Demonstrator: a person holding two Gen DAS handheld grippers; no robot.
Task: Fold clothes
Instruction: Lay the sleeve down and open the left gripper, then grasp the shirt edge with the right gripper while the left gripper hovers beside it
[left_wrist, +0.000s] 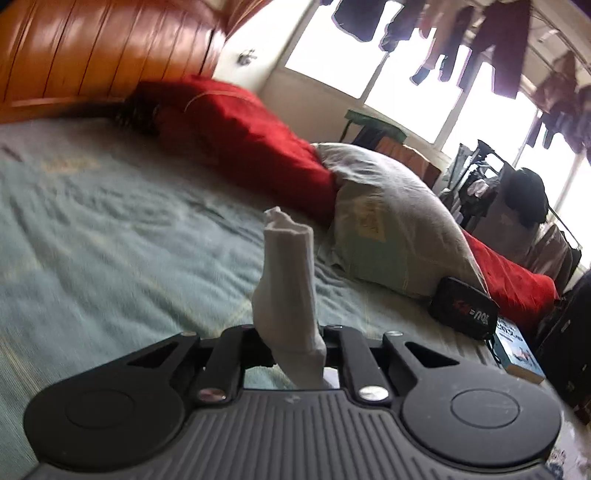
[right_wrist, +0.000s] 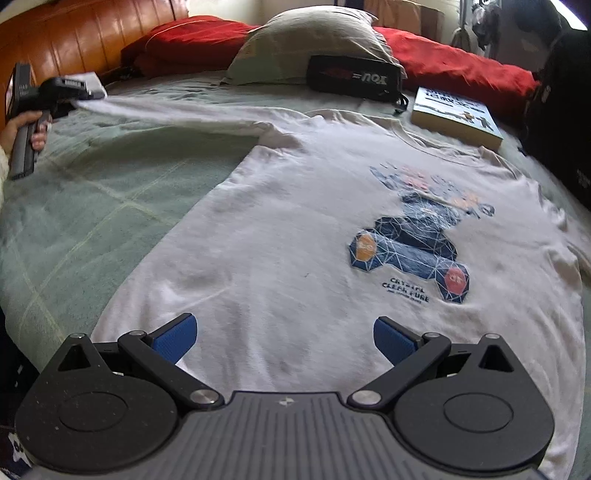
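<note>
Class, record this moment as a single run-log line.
task: fold clothes | left gripper: shut on sleeve, pulled out sideways | right gripper: open above T-shirt hem | T-shirt: flat on bed, unfolded

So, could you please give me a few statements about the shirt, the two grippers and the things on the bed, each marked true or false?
1. The left gripper is shut on the sleeve. True.
2. The right gripper grips the hem. False: it is open above the T-shirt.
3. The shirt lies print side down. False: the print faces up.
4. A book lies past the collar. True.
5. The black pouch sits on the book. False: it lies beside it, against the pillow.
</note>
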